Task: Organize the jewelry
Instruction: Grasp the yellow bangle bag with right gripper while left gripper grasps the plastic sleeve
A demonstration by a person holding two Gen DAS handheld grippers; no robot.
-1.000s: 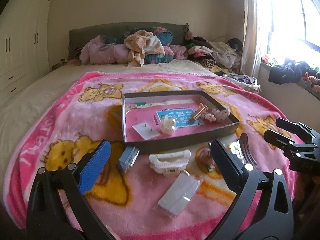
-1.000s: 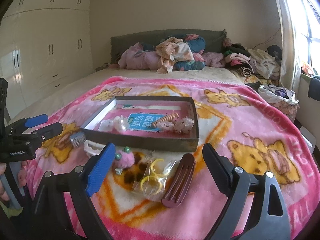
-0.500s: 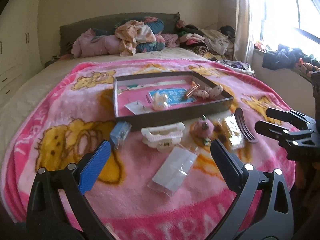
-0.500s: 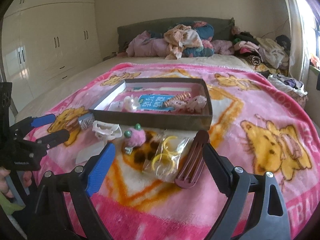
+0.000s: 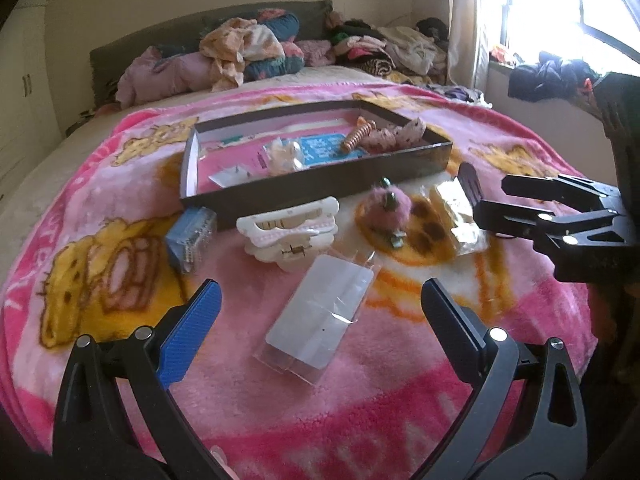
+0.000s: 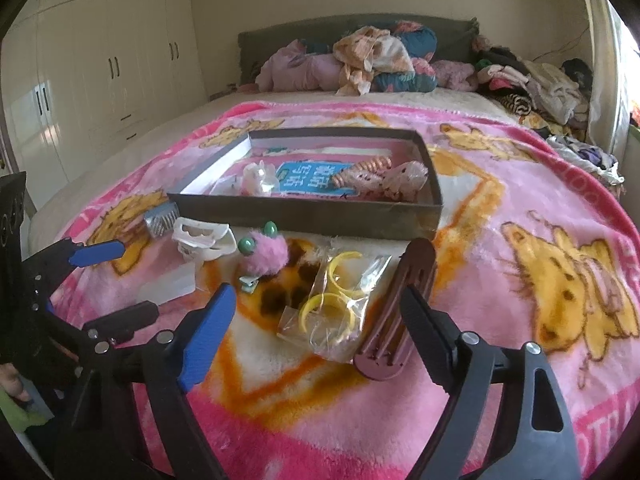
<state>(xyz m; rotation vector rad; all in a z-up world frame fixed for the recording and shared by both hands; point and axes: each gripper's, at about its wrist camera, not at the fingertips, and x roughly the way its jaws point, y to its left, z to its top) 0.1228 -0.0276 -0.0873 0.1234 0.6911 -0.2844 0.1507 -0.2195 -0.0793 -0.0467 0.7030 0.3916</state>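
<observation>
Right wrist view: the right gripper [image 6: 316, 320], lowered since a second ago, is seen with jaws just narrowed yet empty around the bagged yellow rings [image 6: 334, 306]; the tray [image 6: 308, 214] lies at twelve o'clock. The left gripper [image 5: 320, 316] is spread, empty.

Home bedroom: bed [image 6: 160, 136], wardrobe [image 6: 100, 68], heaped clothes [image 6: 372, 60]
</observation>
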